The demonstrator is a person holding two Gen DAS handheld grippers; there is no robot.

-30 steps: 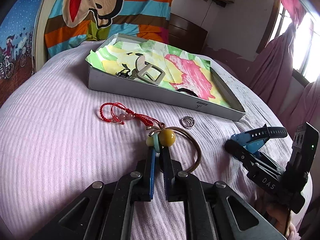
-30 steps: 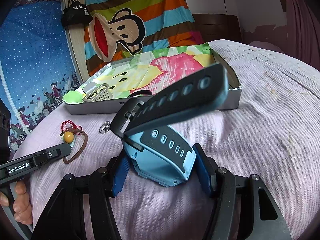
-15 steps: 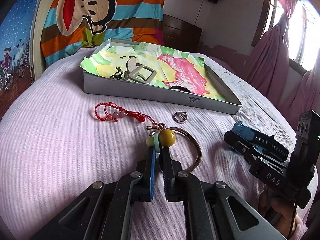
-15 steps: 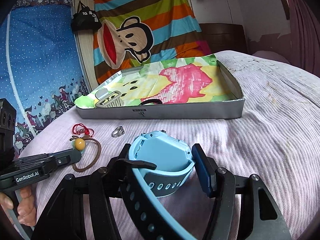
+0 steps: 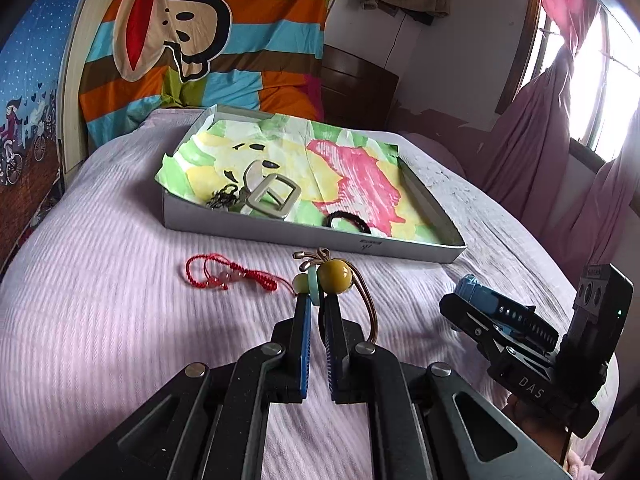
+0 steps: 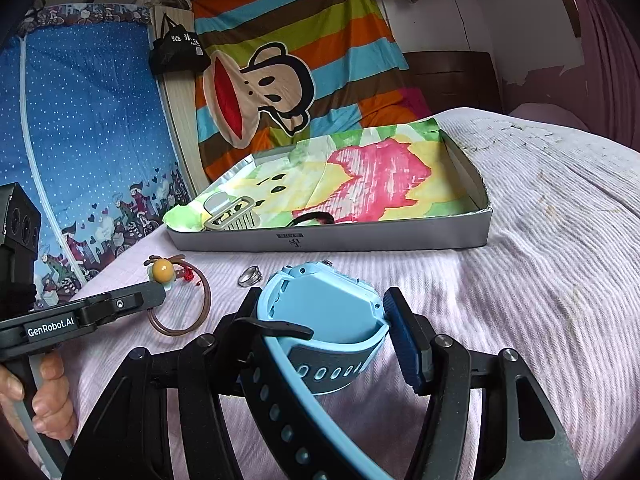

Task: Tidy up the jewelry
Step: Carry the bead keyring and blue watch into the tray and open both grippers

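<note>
Pink bedspread (image 5: 100, 320) carries everything. Left gripper (image 5: 316, 304) is clamped on a hair tie (image 5: 334, 276) with a yellow bead, near a red bracelet (image 5: 224, 274). Right gripper (image 6: 320, 320) is clamped around a blue watch (image 6: 324, 308), its strap drooping. Between them lies a ring (image 6: 250, 276). Behind sits a tray (image 6: 360, 238) holding a buckle (image 5: 272, 196).

Your left gripper (image 5: 316, 300) points down-forward toward 12 o'clock, jaws pinched nearly together on a hair tie (image 5: 335, 278). Your left hand (image 6: 40, 400) wraps its handle, fingers curled. Your right gripper (image 6: 328, 320), at 3 o'clock of the left, tilts downward, jaws half spread and clamped on a watch (image 6: 324, 312).
</note>
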